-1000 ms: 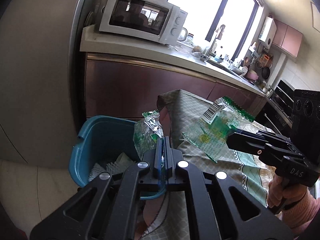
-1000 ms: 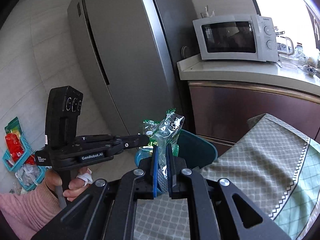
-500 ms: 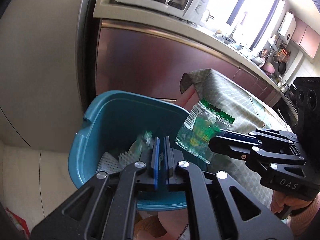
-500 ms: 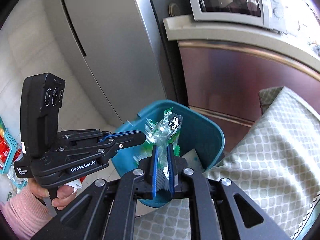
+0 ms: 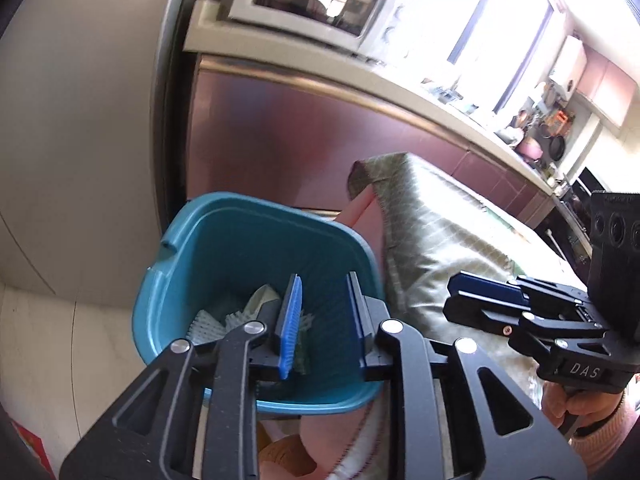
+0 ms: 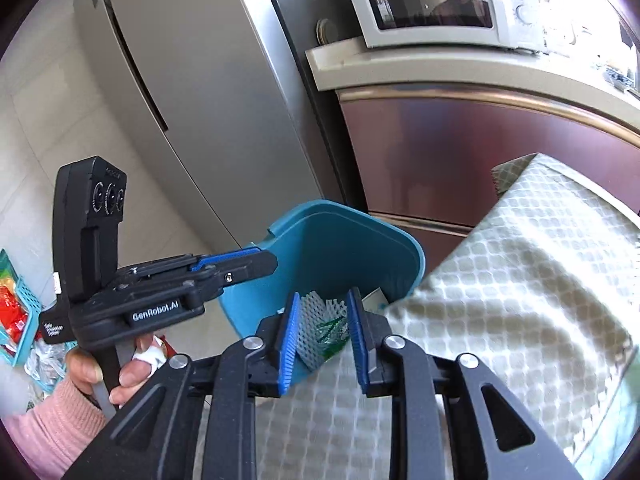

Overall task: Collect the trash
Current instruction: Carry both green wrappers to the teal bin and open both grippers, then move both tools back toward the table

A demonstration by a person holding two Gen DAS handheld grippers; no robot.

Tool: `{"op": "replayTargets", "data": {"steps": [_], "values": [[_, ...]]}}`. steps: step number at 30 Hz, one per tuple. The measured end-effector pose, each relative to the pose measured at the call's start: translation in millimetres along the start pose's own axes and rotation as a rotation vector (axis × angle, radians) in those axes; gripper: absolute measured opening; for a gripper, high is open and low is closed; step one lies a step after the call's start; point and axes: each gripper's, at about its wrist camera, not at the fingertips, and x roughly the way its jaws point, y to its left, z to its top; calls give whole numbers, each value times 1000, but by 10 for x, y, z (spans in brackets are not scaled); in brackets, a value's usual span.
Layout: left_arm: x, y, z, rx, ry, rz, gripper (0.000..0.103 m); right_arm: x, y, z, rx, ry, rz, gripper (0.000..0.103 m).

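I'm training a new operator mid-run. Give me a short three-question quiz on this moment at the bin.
1. True or false: the left gripper grips a wrapper.
2. The bin stands next to: A) the stove, B) the fridge, C) the sink.
3. What lies in the bin, seen between the right gripper's jaws?

Key:
1. False. Its jaws have just been opening, with nothing between them.
2. B.
3. A green wrapper and white foam netting; these jaws have also just been opening.
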Motion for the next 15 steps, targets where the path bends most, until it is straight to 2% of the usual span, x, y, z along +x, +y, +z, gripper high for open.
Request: {"op": "replayTargets", "data": {"steps": [4,8,15], "values": [[-177,-240,-16,32,-37,-57,29,-391,-40,-136,-2,-57,-2,31],[-262,-639,-48,97,-56,-132,33,-838,-100,-302,1,-119,-29,32],[-180,-1538,-232,246,-17,-259,35,-1690,-306,-731,57,-241,-136,36]]}}
